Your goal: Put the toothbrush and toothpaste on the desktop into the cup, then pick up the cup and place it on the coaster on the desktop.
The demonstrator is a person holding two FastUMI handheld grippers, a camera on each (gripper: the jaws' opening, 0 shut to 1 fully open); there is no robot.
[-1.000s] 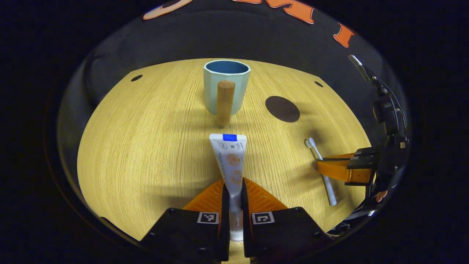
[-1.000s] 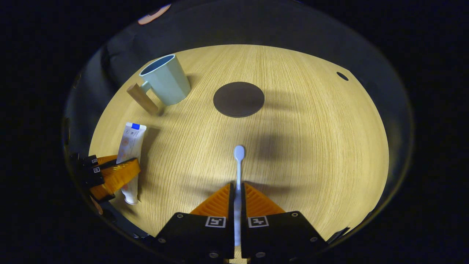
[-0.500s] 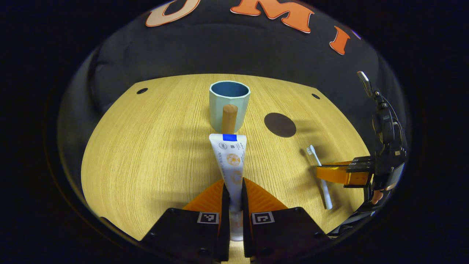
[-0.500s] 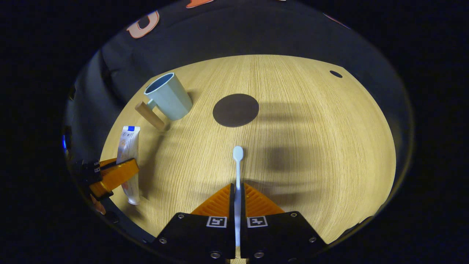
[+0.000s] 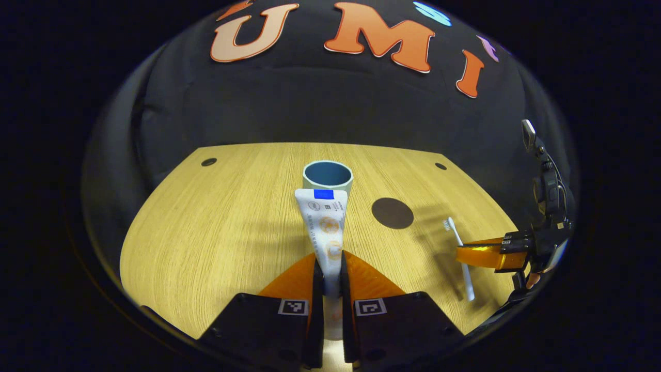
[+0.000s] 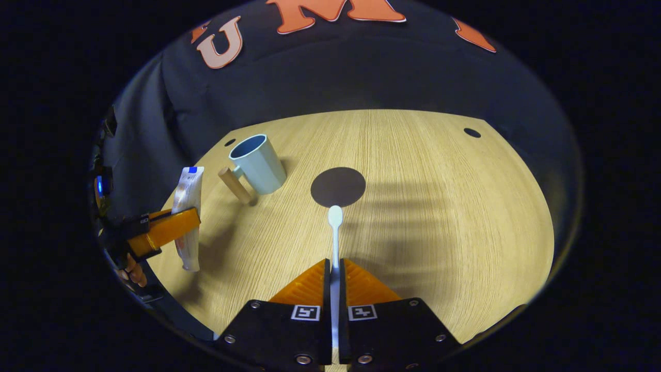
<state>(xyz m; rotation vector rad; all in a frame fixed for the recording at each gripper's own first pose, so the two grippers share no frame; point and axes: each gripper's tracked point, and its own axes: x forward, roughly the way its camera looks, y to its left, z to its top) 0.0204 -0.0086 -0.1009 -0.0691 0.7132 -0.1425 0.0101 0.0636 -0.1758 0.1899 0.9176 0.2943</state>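
Note:
My left gripper [image 5: 329,266] is shut on a white toothpaste tube [image 5: 324,222], held lifted off the wooden desktop [image 5: 217,227]; its flat end hides the lower part of the pale blue cup [image 5: 328,175]. The right gripper [image 6: 334,264] is shut on a white toothbrush [image 6: 335,230], head pointing forward and raised above the desk. In the right gripper view the cup [image 6: 257,163] stands upright at the back left with its wooden handle [image 6: 235,185] toward the front left. A dark round coaster [image 6: 338,186] lies just beyond the brush head. The left gripper view also shows the coaster [image 5: 392,213] and the toothbrush [image 5: 459,253].
The desktop has small dark holes near its far corners [image 5: 208,161] [image 6: 471,133]. The black cloth wall stands right behind the desk. A hand [image 6: 131,271] holds the left gripper at the left edge of the right gripper view.
Both grippers have risen from the desk, lifting the toothpaste tube and the toothbrush. The desk looks lower and farther in both views. The cup and the coaster have not moved.

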